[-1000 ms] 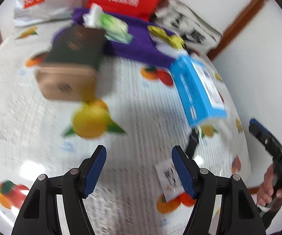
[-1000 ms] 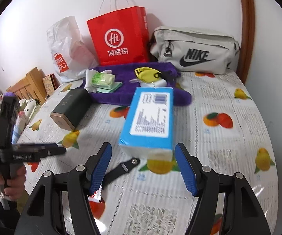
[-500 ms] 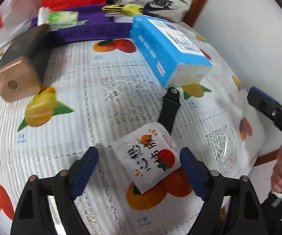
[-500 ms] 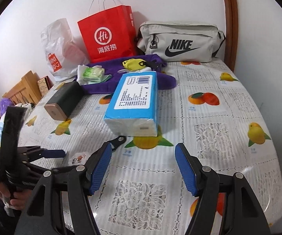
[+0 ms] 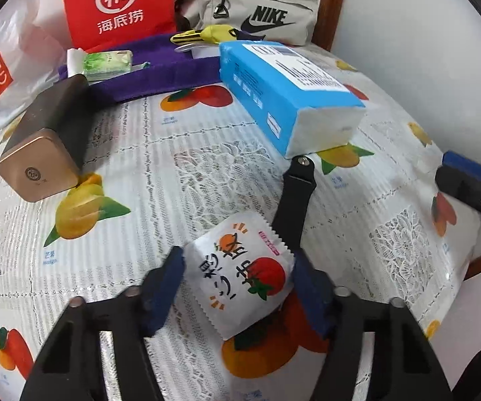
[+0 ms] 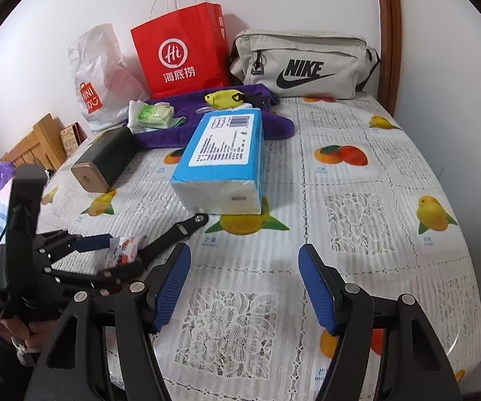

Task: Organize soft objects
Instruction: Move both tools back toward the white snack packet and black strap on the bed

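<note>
My left tongs [image 5: 237, 277] have just been closing and now pinch the small white snack packet [image 5: 240, 275] by both edges, low over the desk [image 5: 173, 173]; right tongs [image 6: 244, 277] hang open and empty. I'd squeeze gently, lift straight up clear of the black strap [image 5: 295, 200], avoiding the blue tissue pack [image 5: 274, 90].

The worktop [image 6: 390, 200] is covered by a white lace cloth printed with fruit. On it are laid a blue tissue pack [image 6: 223, 160], a dark box with a gold end [image 6: 103, 160], a black strap [image 6: 173, 234], a purple towel [image 6: 213, 123], a red paper bag [image 6: 180, 53], a white plastic bag [image 6: 100, 73] and a grey bag [image 6: 304, 63].
</note>
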The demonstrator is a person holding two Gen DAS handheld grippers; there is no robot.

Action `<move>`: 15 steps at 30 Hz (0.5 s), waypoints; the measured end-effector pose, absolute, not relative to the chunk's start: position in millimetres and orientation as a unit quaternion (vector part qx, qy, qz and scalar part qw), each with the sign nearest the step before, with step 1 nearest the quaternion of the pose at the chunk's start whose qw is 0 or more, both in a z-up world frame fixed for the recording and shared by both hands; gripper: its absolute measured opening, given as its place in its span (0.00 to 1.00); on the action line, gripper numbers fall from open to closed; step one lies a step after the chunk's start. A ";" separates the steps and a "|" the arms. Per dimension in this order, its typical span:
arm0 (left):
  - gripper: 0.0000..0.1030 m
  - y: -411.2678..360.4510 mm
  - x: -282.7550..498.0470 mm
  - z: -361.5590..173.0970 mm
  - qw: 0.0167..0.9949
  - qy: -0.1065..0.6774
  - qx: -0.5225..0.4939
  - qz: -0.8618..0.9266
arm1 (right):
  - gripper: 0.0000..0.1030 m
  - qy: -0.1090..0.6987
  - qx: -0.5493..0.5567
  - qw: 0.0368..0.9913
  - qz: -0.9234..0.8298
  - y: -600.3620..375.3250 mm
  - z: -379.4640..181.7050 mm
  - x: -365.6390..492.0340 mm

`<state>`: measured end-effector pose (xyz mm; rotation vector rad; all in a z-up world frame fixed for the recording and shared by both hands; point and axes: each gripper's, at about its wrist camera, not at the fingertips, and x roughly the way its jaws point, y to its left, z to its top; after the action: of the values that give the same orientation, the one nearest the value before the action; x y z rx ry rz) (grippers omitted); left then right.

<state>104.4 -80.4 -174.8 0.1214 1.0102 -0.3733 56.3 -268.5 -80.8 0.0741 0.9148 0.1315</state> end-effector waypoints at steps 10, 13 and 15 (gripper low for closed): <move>0.27 -47.0 107.3 -173.8 0.859 0.478 0.005 -0.181 | 0.65 0.450 0.022 0.889 0.077 -253.0 -84.9 58.3; 0.20 -31.1 109.7 -170.8 0.868 0.470 0.002 -0.163 | 0.65 0.458 0.021 0.884 0.090 -243.6 -90.0 62.0; 0.15 -19.0 113.9 -171.2 0.871 0.469 0.001 -0.150 | 0.65 0.463 0.016 0.881 0.097 -236.7 -94.6 65.2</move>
<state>113.9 -19.0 -171.2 0.0015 0.9798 -0.3132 65.2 -236.7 -94.6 0.0343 0.9645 0.2028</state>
